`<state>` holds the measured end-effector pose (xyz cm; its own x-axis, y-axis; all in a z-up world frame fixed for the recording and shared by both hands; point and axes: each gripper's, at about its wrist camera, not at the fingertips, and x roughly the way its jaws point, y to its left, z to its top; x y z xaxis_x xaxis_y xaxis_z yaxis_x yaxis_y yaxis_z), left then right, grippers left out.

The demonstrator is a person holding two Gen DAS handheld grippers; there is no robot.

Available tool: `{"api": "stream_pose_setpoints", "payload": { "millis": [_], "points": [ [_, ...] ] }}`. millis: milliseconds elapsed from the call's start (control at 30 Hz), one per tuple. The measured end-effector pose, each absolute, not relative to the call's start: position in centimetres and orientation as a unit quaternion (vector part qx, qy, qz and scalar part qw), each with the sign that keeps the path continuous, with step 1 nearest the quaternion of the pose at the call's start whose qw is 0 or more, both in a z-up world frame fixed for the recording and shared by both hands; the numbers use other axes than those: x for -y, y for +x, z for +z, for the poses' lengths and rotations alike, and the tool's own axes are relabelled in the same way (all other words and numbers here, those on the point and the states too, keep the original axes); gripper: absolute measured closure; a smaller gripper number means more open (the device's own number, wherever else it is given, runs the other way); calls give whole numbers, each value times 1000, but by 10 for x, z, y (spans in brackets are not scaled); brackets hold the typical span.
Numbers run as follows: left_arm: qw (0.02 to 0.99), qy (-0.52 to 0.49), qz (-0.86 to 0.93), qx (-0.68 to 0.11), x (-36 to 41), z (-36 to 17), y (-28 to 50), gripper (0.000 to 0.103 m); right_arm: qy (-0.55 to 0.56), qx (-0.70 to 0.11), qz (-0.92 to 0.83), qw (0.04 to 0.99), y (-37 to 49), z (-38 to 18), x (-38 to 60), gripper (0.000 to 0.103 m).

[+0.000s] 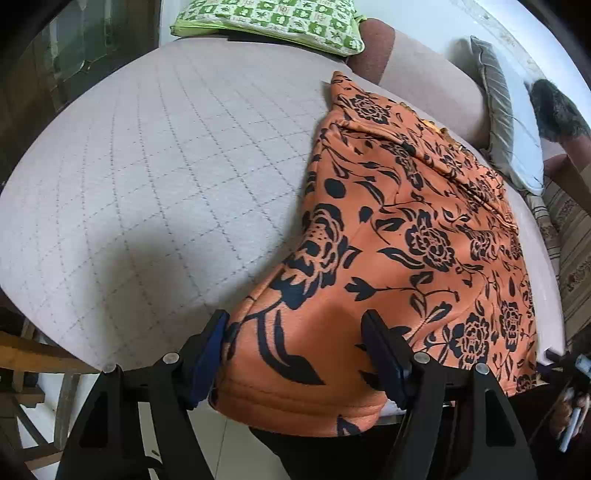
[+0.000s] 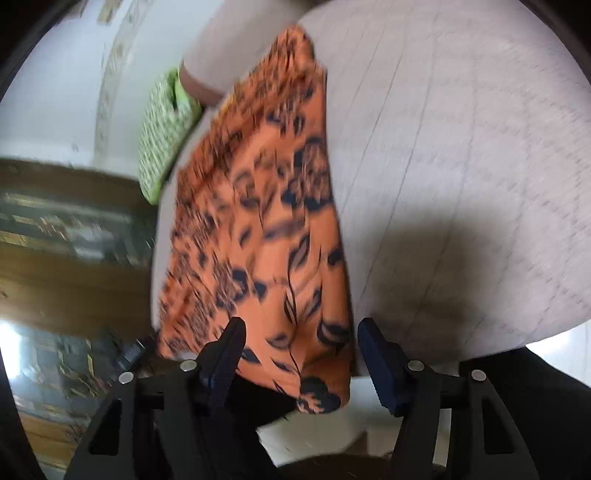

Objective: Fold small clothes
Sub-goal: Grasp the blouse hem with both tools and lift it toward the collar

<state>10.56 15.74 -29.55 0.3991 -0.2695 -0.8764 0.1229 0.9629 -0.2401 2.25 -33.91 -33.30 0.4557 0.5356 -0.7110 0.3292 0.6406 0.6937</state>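
Note:
An orange garment with a black flower print [image 1: 406,236] lies folded lengthwise on a grey quilted cushion [image 1: 166,166]; its near end hangs over the front edge. My left gripper [image 1: 295,350] is open, its jaws wide on either side of the garment's near corner. The right wrist view is blurred. There the same garment [image 2: 258,229] runs away from me, and my right gripper [image 2: 299,354] is open with the garment's near hem between its jaws.
A green checked pillow [image 1: 273,22] lies at the far edge of the cushion and shows in the right wrist view [image 2: 162,136]. A grey pillow [image 1: 506,110] leans at the back right. The cushion's front edge [image 1: 92,354] drops to a wooden frame and floor.

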Motion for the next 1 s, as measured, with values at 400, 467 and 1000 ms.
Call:
{"api": "stream_pose_setpoints", "payload": {
  "millis": [400,467,1000],
  "points": [
    [809,-115,-173,-550,-161,-295,103,93,283,-546,66,786,23,-318,288,95],
    [809,-124,-188,-544,-161,-285,99,93,302,-508,65,804,18,-295,303,95],
    [785,-118,-181,-581,-147,-312,101,54,368,-447,4,816,7,-264,373,96]
  ]
}}
